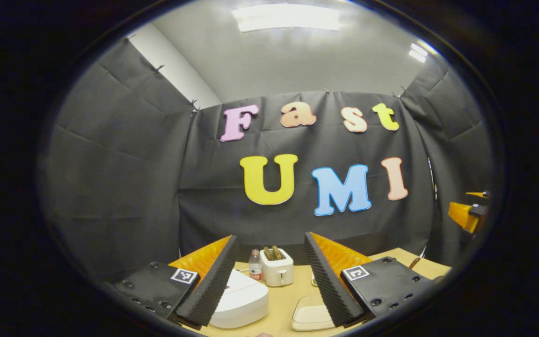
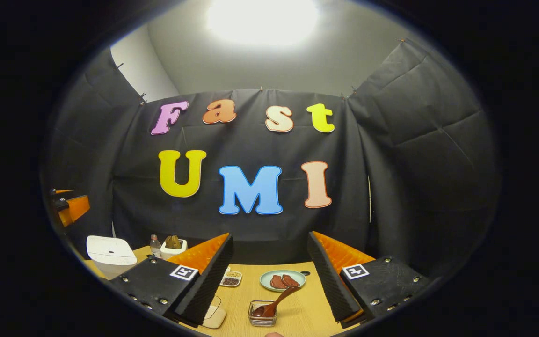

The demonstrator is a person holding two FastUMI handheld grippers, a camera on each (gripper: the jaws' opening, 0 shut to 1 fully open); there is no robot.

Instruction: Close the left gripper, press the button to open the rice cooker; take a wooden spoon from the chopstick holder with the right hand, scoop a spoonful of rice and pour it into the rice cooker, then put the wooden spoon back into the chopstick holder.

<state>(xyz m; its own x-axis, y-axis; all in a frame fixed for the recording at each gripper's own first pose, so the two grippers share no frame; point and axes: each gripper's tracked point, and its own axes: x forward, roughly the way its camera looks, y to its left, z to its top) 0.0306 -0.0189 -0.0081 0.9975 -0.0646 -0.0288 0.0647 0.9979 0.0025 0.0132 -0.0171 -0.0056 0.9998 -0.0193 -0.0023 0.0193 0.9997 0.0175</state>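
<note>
Both tools hang above a light wooden table inside a booth of black cloth, under a grey ceiling with a bright lamp. The left gripper has its fingers spread wide; the closed white rice cooker lies just under its left finger, a toaster and a bottle farther ahead. The right gripper is spread too — between its fingers stands the chopstick holder with the wooden spoon leaning in it, a plate behind.

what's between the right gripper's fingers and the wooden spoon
Nothing: in the right gripper view, bare table lies between the open right gripper and the wooden spoon in its holder.
</note>
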